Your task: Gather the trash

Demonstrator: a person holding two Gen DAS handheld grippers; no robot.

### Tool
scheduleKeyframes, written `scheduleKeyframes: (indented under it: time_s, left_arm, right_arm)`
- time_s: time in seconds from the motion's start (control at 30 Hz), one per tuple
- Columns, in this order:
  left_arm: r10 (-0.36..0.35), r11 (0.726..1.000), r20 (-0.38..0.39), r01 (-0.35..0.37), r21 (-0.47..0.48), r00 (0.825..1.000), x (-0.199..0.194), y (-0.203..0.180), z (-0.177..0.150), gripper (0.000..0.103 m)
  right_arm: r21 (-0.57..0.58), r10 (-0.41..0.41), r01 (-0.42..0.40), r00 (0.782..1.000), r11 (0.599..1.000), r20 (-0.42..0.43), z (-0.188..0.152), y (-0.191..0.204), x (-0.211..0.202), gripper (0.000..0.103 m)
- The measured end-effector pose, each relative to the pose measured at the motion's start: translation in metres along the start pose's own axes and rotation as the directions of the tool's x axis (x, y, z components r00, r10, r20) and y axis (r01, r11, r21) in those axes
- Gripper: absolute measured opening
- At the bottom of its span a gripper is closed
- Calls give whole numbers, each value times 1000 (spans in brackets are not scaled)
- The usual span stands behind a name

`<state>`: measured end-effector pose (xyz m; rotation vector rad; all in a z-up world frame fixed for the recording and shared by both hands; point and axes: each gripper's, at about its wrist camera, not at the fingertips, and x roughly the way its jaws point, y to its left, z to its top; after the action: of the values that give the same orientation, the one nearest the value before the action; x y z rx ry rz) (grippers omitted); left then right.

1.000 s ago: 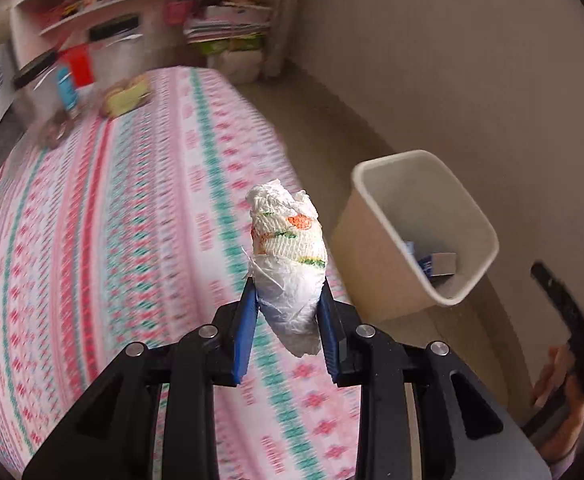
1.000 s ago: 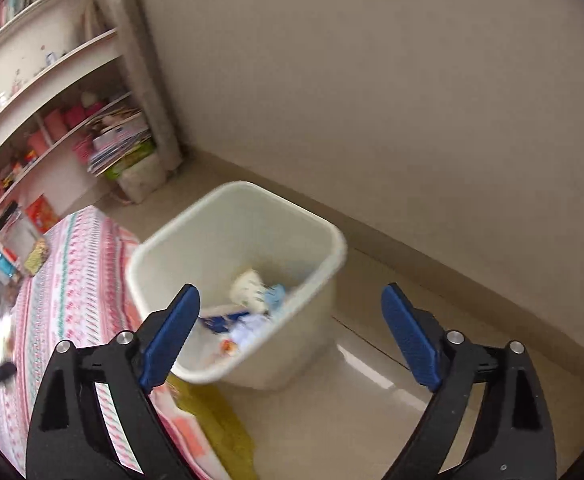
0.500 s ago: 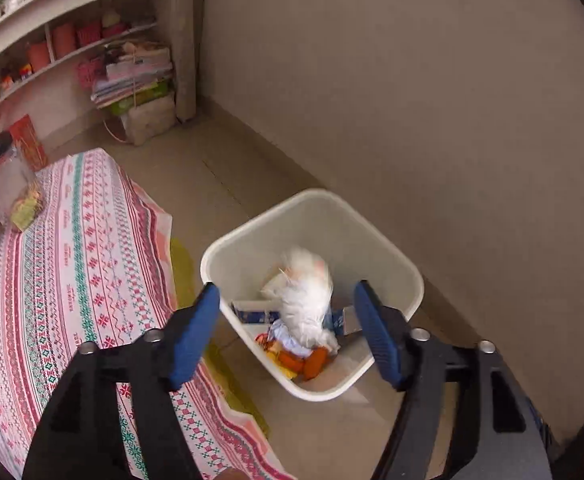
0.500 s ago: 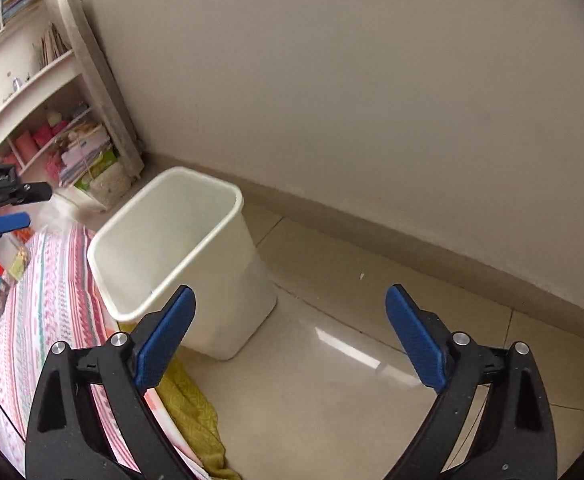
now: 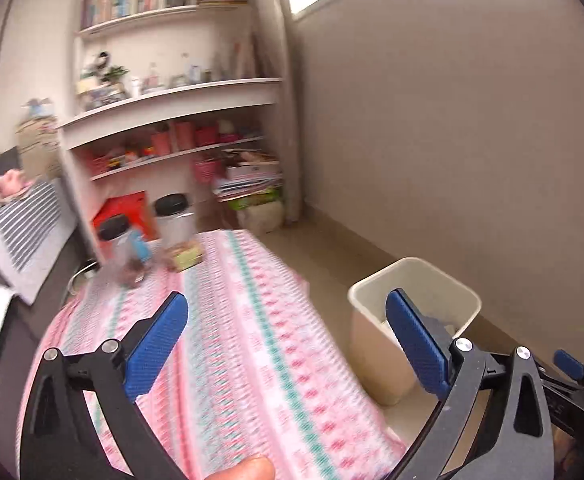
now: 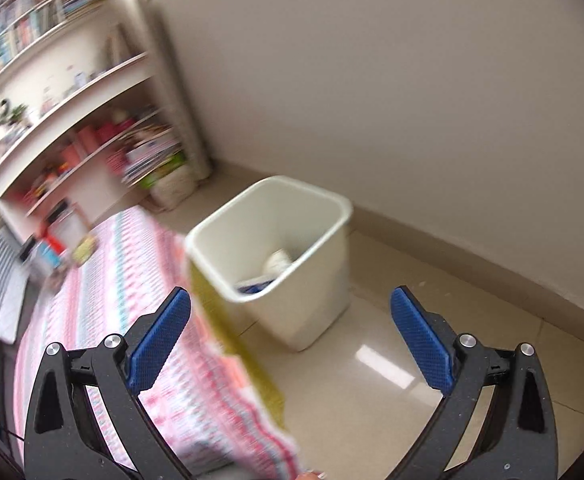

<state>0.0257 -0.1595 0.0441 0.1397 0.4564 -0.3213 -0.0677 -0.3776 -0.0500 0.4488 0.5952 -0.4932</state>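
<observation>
Listing items in view, both wrist cameras.

Left gripper (image 5: 287, 338): fingers spread wide, nothing between the blue pads (image 5: 155, 344). It hangs over the table's right-hand half; a fingertip of the holder shows at the bottom edge.

Right gripper (image 6: 289, 338): fingers likewise spread wide and empty, above the floor (image 6: 432, 320) at the table's right edge.

Trash bin (image 6: 292, 256): cream, square-mouthed, upright on the floor just off the table's right edge and near the wall (image 6: 372, 80). Trash lies in its bottom: a pale rounded lump (image 6: 277, 260) and a blue-and-white scrap (image 6: 255, 286), both partly hidden behind the near rim. In the left view the bin (image 5: 412, 280) is half covered by the right-hand pad, so its contents cannot be made out.

Table (image 5: 231, 340): covered by a pink, white and teal patterned cloth, blurred. A yellow-green underlayer (image 6: 231, 336) hangs at the right edge, touching or just beside the bin; which cannot be told.

Far end of the table: two clear jars with black lids (image 5: 171, 220), a small yellow-green packet (image 5: 187, 256) and a red box (image 5: 125, 212), all blurred.

Shelving (image 5: 171, 120): white, past the far end, crowded with books and small objects too smeared to name.

Open room: bare tile to the right of the bin, running to the skirting.
</observation>
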Motion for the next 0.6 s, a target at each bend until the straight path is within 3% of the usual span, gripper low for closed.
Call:
scheduleKeyframes:
  time_s: [0.13, 0.23, 0.33, 0.43, 0.6]
  left_arm:
    - [112, 993, -66, -114, -32, 992, -12, 28, -19, 96]
    - [214, 974, -132, -221, -44, 968, -17, 38, -39, 96]
    - [228, 970, -175, -238, -41, 958, -20, 44, -55, 96]
    - [181, 976, -210, -202, -82, 961, -26, 52, -63, 96]
    - [216, 965, -231, -243, -95, 949, -48, 66, -64, 96]
  right_arm:
    - [-59, -21, 19, 999, 998, -35, -14, 37, -15, 96]
    - [-101, -71, 74, 997, 992, 31, -23, 56, -40, 96]
    - [-113, -82, 90, 994, 989, 71, -32, 62, -63, 96]
    - [-112, -32, 39, 998, 993, 61, -31, 67, -70, 96]
    - [-138, 20, -12, 998, 990, 53, -35, 87, -82, 96]
